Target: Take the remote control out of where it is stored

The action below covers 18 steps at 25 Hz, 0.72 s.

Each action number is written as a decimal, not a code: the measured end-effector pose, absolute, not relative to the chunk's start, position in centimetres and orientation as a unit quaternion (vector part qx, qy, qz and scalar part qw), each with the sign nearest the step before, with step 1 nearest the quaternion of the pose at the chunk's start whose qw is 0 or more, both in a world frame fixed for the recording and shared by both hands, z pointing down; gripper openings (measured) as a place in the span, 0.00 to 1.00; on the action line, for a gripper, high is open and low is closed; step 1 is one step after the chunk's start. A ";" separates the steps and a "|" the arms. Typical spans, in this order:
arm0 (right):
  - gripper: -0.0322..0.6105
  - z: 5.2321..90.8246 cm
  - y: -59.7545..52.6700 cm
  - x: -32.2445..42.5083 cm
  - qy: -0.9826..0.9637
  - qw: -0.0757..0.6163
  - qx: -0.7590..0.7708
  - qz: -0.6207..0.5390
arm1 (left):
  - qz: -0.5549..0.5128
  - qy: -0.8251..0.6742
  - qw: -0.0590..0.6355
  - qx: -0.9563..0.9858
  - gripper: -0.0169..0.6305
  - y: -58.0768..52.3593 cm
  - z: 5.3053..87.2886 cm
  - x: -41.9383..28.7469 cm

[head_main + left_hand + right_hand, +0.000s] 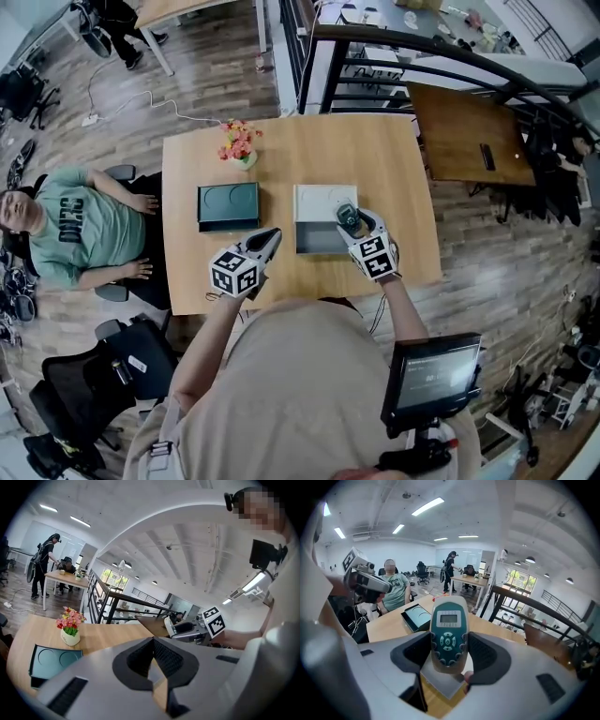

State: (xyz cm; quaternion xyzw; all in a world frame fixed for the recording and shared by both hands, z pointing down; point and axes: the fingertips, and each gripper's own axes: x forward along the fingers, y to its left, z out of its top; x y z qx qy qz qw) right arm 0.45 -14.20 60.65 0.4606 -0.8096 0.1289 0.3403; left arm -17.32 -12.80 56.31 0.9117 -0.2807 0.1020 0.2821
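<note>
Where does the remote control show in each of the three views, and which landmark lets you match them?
Head view: remote control right of centre, in the right gripper, above the white box.
Left gripper view: cannot be made out; only the right gripper shows, right of middle.
Right gripper view: centre, gripped between the jaws.
Shared landmark: the dark tray on the table.

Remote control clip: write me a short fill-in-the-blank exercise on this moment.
The right gripper is shut on the ____.
The left gripper is shut and holds ____.
The white pot on the table holds ____.
Missing words: remote control; nothing; flowers.
</note>
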 end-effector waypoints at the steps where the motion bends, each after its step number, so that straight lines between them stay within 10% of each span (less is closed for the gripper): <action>1: 0.46 59.7 -14.2 0.5 -0.810 0.333 0.466 0.127 | 0.095 -0.280 0.281 0.913 0.03 -12.9 55.7 -17.5; 18: 0.46 53.3 -9.4 4.1 -0.802 0.275 0.507 0.154 | 0.060 -0.283 0.269 0.919 0.03 -11.6 54.1 -17.7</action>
